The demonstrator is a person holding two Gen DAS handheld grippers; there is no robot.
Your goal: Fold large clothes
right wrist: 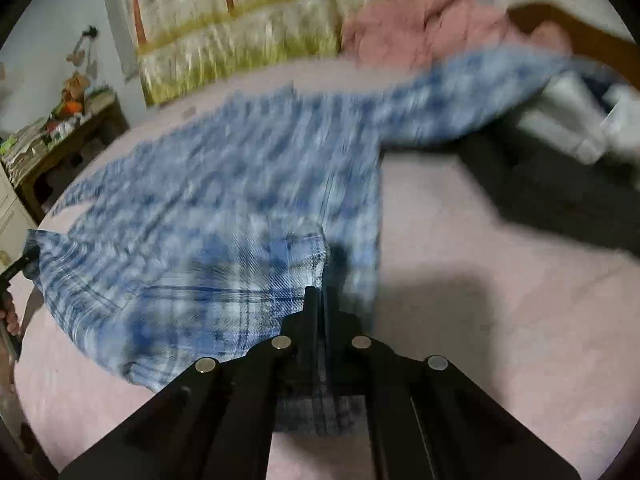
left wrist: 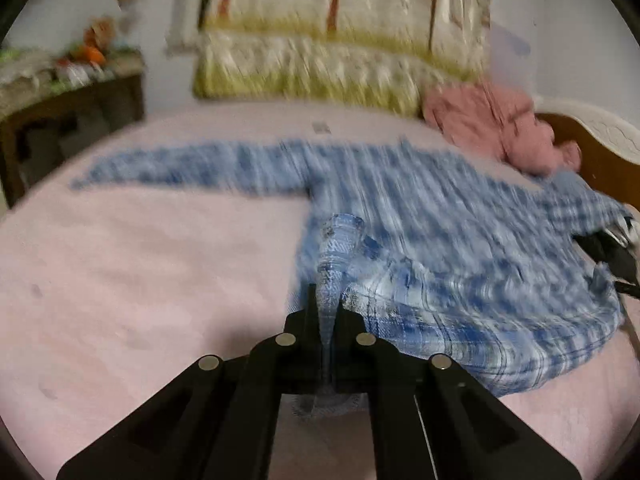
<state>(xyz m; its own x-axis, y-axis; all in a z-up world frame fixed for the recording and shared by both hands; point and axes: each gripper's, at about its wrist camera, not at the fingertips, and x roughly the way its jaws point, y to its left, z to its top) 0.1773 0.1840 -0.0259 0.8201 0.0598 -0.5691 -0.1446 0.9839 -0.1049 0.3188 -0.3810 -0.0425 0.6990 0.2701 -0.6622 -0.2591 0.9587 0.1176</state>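
Observation:
A blue and white plaid shirt [left wrist: 420, 208] lies spread on a pink bed sheet [left wrist: 140, 260], one sleeve stretched out to the left. My left gripper [left wrist: 327, 300] is shut on a bunched fold of the shirt's hem. In the right wrist view the same shirt [right wrist: 240, 168] lies across the bed, its other sleeve [right wrist: 460, 96] reaching to the right. My right gripper [right wrist: 322, 296] is shut on the hem's other corner. The left gripper [right wrist: 20, 268] shows at the left edge there, holding the hem. Both views are blurred by motion.
A pink garment [left wrist: 504, 128] lies bunched at the bed's far right. A wrapped floral quilt [left wrist: 320, 40] leans against the wall. A dark wooden side table [left wrist: 68, 108] with clutter stands at the left. A wooden headboard [left wrist: 592, 152] is at the right. Dark clothing [right wrist: 540, 184] lies on the bed.

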